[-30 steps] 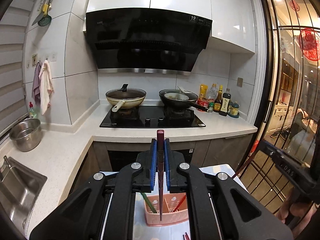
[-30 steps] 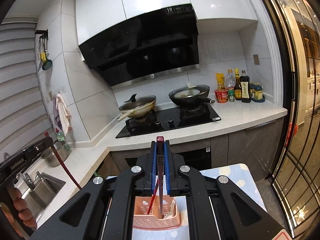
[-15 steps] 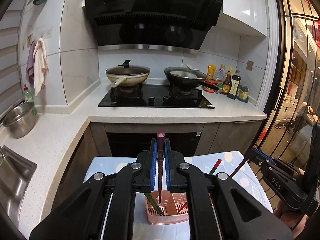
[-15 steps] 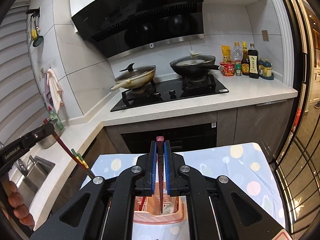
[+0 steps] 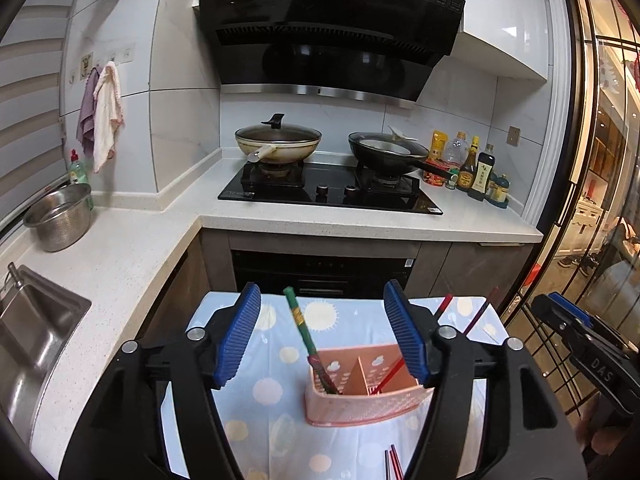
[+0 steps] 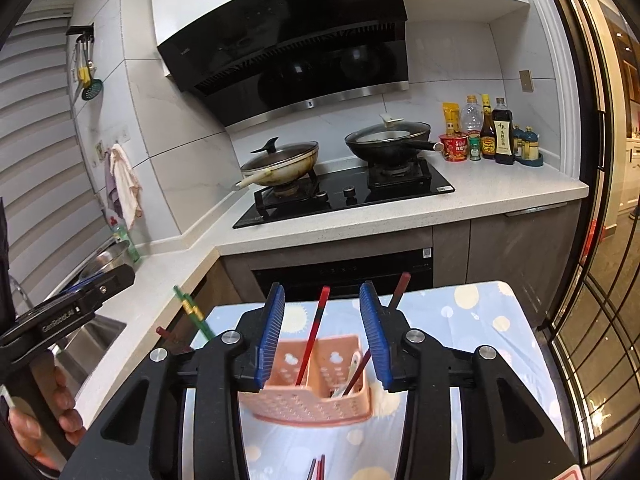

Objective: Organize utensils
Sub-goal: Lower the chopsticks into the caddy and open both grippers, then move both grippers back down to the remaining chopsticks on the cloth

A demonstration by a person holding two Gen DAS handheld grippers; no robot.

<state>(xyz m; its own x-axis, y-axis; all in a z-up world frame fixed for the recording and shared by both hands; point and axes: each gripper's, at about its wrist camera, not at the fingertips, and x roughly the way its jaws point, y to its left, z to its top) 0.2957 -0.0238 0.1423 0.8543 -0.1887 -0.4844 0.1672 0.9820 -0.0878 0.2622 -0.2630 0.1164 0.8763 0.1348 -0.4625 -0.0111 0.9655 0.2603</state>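
The pink utensil basket (image 5: pixel 362 394) stands on the dotted blue cloth (image 5: pixel 280 432) of the small counter, just ahead of both grippers, and it already holds several sticks: a green chopstick (image 5: pixel 306 336) leans out of its left compartment, and a red chopstick (image 6: pixel 314 334) stands in the compartment that the right wrist view shows on its left, with a darker one (image 6: pixel 396 290) leaning out of the compartment beside it. The left gripper (image 5: pixel 320 338) hangs above the basket with its jaws spread wide and nothing between them; the right gripper (image 6: pixel 322 334) is likewise apart and empty over the basket. So I judge the task well along but not finished, since a few red chopsticks (image 6: pixel 318 468) lie loose on the cloth at the bottom edge of both views, cut off by the frame, so their count is uncertain. A pale object in the basket's right compartment may be a spoon, but it is too small to tell. The basket's floor is hidden by its perforated walls. Beyond it are the stove (image 5: pixel 332 190) with two pans and the sink (image 5: pixel 36 328) to the left.
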